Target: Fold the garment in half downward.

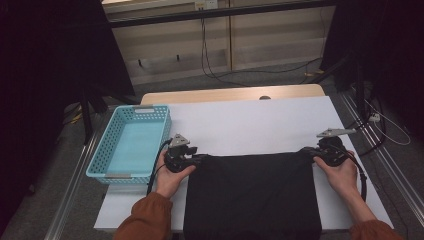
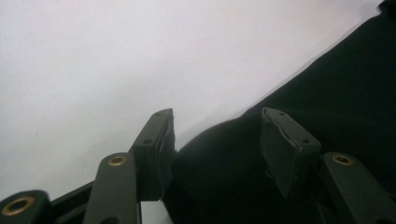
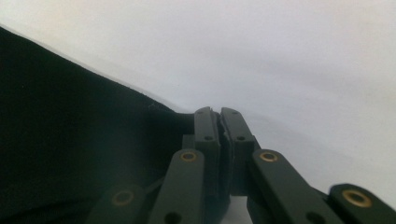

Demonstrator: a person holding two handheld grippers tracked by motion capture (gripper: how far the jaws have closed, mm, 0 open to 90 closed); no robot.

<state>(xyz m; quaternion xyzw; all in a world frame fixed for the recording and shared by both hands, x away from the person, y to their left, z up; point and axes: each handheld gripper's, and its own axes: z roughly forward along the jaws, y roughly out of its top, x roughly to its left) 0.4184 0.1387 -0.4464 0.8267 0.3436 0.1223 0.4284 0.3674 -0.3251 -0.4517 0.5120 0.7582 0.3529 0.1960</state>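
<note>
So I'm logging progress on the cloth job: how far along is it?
Done: the black cloth lies flat on the white table, and the right gripper pinches its far right corner. In hand: the left gripper straddles the left corner, jaws apart. Left: folding it; the blue basket holds nothing.

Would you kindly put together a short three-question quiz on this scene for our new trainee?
1. True or false: the right claw is clamped on a corner of the black cloth.
2. Multiple choice: the light blue basket sits (A) at the table's left side, (B) on the cloth, (C) at the table's right side.
3. Fill in: the left claw has its jaws ____, with a corner of the cloth lying between them.

Key: 1 true; 2 A; 3 apart.
</note>
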